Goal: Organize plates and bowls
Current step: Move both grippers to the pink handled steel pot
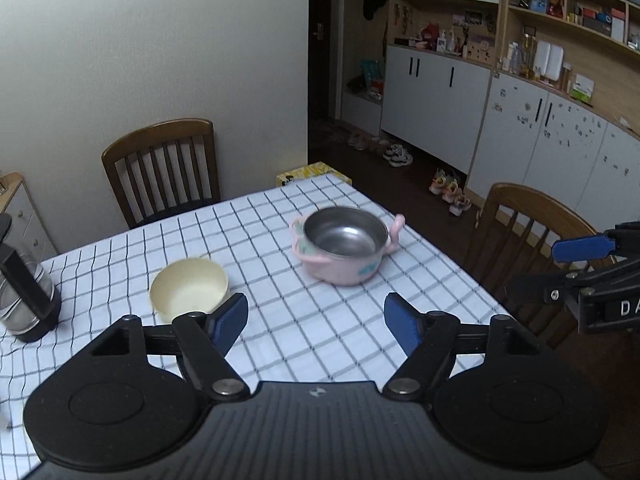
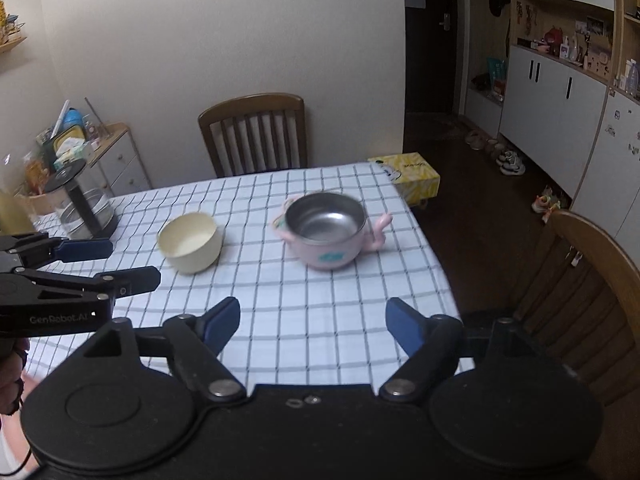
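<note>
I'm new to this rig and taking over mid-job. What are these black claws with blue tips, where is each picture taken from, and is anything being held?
No robot arm here: a person holds a two-finger gripper in each hand, each carrying a forward-looking fisheye camera. One picture looks along the left gripper, the other along the right gripper; each also shows the other gripper at its edge. On the checked tablecloth sit a cream bowl, a pink bowl with a steel inside and side handles, and a glass kettle. Both sets of jaws stand open, with nothing between them.
</note>
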A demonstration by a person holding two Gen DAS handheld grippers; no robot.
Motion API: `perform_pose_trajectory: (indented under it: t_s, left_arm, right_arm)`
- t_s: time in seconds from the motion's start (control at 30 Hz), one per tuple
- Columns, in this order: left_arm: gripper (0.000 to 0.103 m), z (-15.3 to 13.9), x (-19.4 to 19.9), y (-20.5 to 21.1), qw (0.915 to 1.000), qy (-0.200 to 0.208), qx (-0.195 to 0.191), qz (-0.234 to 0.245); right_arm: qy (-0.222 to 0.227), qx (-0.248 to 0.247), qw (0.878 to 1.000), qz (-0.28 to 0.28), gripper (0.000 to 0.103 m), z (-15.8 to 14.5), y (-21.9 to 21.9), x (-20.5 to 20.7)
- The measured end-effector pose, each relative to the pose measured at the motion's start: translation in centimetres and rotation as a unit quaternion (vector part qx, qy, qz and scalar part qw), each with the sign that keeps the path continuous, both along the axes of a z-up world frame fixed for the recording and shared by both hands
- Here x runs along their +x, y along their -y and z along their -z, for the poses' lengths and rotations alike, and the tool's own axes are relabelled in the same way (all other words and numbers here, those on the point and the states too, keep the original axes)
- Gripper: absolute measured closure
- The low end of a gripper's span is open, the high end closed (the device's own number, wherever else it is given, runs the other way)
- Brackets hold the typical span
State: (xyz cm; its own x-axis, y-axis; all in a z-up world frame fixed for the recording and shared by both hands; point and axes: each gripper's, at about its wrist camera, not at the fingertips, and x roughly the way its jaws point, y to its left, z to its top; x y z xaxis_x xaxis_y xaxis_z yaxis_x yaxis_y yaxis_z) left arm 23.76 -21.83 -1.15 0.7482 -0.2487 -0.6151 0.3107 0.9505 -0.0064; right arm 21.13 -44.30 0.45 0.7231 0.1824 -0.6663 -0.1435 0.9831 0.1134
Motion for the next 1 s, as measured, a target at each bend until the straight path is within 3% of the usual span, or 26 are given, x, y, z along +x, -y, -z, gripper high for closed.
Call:
perform_pose_trajectory:
  t_s: [0.27, 0.73, 1.0]
  left_arm:
    - [0.026, 1.3, 5.5, 1.5, 0.9996, -0.012, -0.01, -0.024]
    - [0.026, 5.1, 16.2, 4.5, 0.9969, -0.05, 0.032, -0.052]
    - [0.026, 8.1, 21.9, 5.2, 0.9926, -0.096, 0.032, -0.068]
  right_arm:
    - [0.01, -0.007, 1.0, -0.002, 0.003, 0.9, 1.2, 4.6]
    - [-0.018, 0.001, 0.999, 0.046, 0.0, 6.0, 2.2, 14.2]
    - [-0.047, -0.01, 0.998, 0.048, 0.002, 9.2, 1.5, 17.9]
